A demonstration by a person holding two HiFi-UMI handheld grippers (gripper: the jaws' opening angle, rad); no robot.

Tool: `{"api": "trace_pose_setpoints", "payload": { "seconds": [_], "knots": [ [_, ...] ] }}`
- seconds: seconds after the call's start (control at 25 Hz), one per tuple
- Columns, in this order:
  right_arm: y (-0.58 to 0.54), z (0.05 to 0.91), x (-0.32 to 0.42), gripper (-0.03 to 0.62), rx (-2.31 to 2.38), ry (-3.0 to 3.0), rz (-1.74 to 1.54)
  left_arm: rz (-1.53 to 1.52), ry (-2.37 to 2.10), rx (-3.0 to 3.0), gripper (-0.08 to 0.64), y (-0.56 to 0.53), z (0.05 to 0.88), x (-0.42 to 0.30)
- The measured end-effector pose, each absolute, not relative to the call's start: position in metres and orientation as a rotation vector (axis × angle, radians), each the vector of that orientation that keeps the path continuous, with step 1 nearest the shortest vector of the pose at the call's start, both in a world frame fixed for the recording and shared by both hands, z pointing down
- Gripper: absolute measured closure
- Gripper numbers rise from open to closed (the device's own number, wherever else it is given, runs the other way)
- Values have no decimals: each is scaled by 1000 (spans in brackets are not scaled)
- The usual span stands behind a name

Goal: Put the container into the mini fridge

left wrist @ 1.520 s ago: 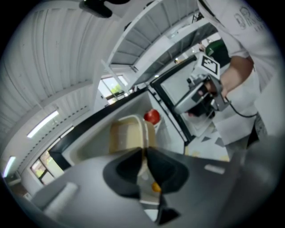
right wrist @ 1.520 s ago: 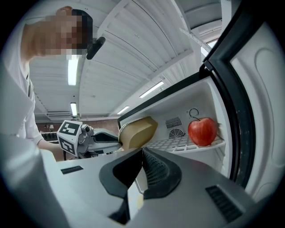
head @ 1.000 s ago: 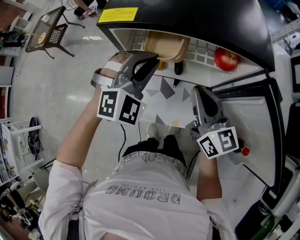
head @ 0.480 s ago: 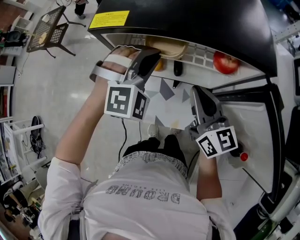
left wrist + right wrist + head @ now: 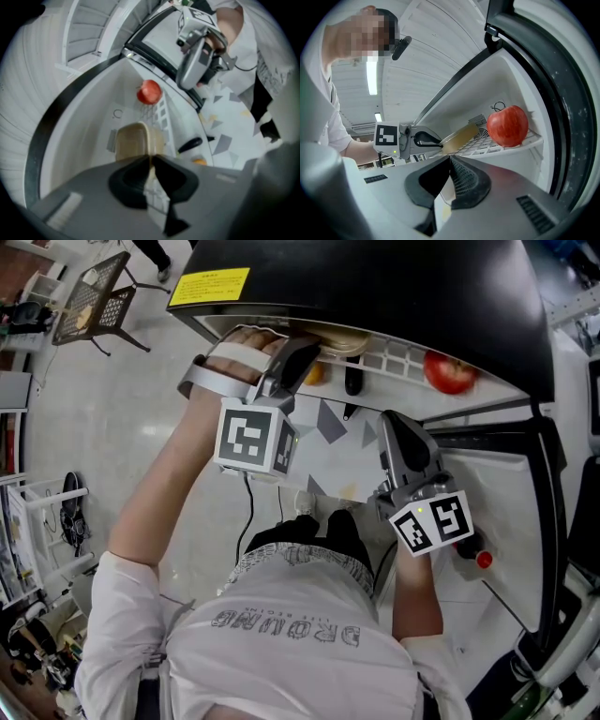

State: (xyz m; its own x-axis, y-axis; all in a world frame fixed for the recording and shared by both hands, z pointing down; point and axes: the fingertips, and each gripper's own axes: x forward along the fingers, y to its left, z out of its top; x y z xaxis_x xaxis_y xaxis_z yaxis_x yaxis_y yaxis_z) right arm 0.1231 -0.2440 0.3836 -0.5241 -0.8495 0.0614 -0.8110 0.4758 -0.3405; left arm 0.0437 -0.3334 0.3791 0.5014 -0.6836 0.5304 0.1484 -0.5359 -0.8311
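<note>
Container [image 5: 136, 140] on mini fridge shelf [image 5: 483, 147], rim clamped in left gripper [image 5: 151, 159] jaws, right gripper [image 5: 450, 158] jaws together, empty

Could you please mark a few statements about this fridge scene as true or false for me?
1. The left claw grips the container by its rim. True.
2. The apple lies on the floor. False: it sits on the wire shelf inside the fridge.
3. The right claw holds the apple. False: its jaws are together with nothing between them, apart from the apple.
4. The fridge stands open. True.
</note>
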Motion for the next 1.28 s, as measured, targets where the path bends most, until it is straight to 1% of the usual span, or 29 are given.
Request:
{"api": "trace_pose_setpoints", "payload": {
  "seconds": [0.32,0.48,0.68,1.04,1.28],
  "knots": [
    [-248,384,123,591,-1461,2604,-508,-1164,431,-1792,509,-341,381,45],
    [-248,383,124,591,-1465,2603,-503,-1148,434,-1782,494,-342,380,47],
    [-247,379,123,591,-1460,2605,-497,-1134,457,-1794,455,-342,375,47],
    [-241,374,121,590,-1474,2604,-474,-1105,504,-1838,448,-334,368,42],
    [-231,369,119,589,-1484,2605,-465,-1113,525,-1866,423,-326,368,33]
  ]
}}
